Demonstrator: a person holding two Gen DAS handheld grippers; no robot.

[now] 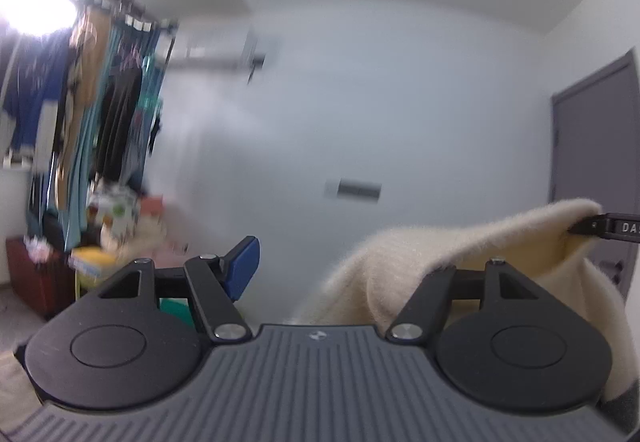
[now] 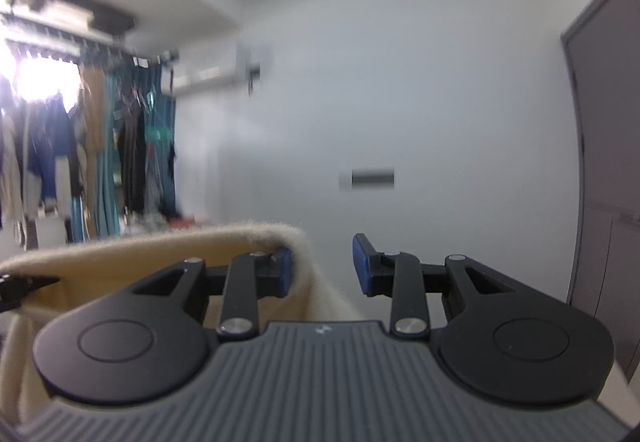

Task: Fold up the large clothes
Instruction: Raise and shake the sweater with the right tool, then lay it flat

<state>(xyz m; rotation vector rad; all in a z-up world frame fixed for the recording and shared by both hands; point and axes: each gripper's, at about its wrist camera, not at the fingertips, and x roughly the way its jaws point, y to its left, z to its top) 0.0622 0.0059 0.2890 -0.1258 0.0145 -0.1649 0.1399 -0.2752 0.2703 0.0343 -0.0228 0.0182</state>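
Observation:
A cream fleecy garment (image 1: 404, 262) hangs raised in the air between my two grippers. In the left wrist view it drapes over my left gripper's right finger, which it hides; the left blue pad (image 1: 242, 268) is bare. My left gripper (image 1: 340, 270) stands open. In the right wrist view the garment (image 2: 168, 254) drapes over my right gripper's left finger (image 2: 285, 270); the right blue pad (image 2: 361, 266) is bare. My right gripper (image 2: 322, 268) stands open, with the cloth hooked on one finger. The other gripper's tip shows at each view's edge (image 1: 608, 228).
A white wall (image 1: 380, 113) faces me. A grey door (image 1: 596, 145) is at the right. A rack of hanging clothes (image 1: 100, 113) and boxes stand at the left below a bright window. An air conditioner (image 2: 208, 75) is mounted high.

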